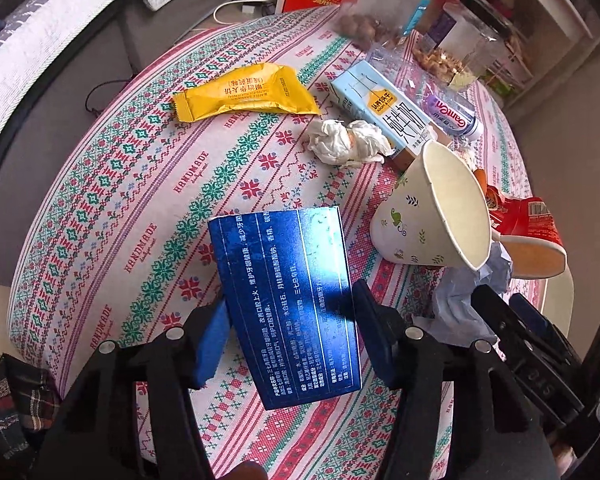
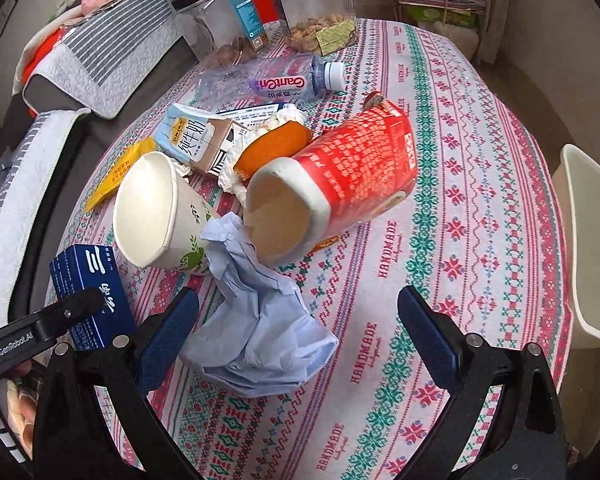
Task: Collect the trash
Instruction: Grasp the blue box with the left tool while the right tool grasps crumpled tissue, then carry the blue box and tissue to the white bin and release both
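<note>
Patterned cloth covers the round surface point(image 2: 480, 184), strewn with trash. Left gripper point(image 1: 290, 316) clamps a blue box point(image 1: 288, 300) between its pads, held above the cloth. Right gripper point(image 2: 298, 332) gapes wide, its fingers either side of a crumpled blue paper point(image 2: 260, 328). Just beyond lie a paper cup point(image 2: 152, 212) and a red cup point(image 2: 340, 176) on their sides, then a milk carton point(image 2: 196, 140), a bottle point(image 2: 272, 80) and a yellow wrapper point(image 1: 244, 92).

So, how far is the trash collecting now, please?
Nothing looks binned yet. In hand: the left gripper holds the blue box; the right gripper is open around the crumpled blue paper. Left on the table: paper cup, red cup, milk carton, yellow wrapper, white tissue, bottle.
</note>
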The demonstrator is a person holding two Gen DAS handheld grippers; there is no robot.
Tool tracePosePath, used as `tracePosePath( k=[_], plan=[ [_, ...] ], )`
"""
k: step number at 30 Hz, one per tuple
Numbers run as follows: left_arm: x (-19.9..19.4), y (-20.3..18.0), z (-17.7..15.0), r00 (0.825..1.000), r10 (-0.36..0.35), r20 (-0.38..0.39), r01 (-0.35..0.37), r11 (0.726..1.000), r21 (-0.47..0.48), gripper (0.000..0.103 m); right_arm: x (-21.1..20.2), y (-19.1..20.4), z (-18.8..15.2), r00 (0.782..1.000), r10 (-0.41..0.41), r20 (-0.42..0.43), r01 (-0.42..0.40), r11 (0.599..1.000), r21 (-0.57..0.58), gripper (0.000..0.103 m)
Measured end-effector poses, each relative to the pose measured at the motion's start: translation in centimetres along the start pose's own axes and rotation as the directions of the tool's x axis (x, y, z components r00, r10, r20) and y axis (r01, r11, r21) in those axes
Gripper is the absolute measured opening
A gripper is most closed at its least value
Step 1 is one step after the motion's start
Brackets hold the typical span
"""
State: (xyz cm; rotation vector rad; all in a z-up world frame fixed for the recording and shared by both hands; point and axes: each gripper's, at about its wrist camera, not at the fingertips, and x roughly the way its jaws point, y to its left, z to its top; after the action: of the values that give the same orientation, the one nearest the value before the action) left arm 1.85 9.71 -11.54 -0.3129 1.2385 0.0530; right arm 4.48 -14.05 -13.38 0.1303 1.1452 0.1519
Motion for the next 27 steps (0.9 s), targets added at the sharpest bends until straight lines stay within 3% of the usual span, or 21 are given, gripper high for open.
tracePosePath(
  k=[2, 8, 19, 27],
  plan=[
    [-0.1, 0.4, 0.0, 1.000, 0.000, 0.001, 0.000, 1.000, -0.007, 0.058, 0.8, 0.7, -0.3, 0.999, 0.021, -0.044, -0.022, 1.000, -0.023, 0.052],
    [-0.7, 0.2, 0.4, 1.000, -0.003, 0.024, 0.003, 1.000, 0.000, 0.058, -0.3, 1.8, -1.4, 0.999, 0.039, -0.034, -0.041, 0.997, -0.067, 0.032],
    [-3.1, -1.7, -0.3, 0.993, 0.005, 0.119, -0.013, 0.998, 0.062, 0.058, -6.3, 0.4, -1.8, 0.994, 0.065, 0.093, -0.056, 0.994, -0.093, 0.030],
    [-4.5, -3.6, -0.6, 0.987, 0.014, 0.162, -0.030, 0.995, 0.096, 0.058, -12.0, -4.7, 0.8, 0.976, -0.024, 0.216, 0.038, 0.998, -0.057, 0.031]
  ],
)
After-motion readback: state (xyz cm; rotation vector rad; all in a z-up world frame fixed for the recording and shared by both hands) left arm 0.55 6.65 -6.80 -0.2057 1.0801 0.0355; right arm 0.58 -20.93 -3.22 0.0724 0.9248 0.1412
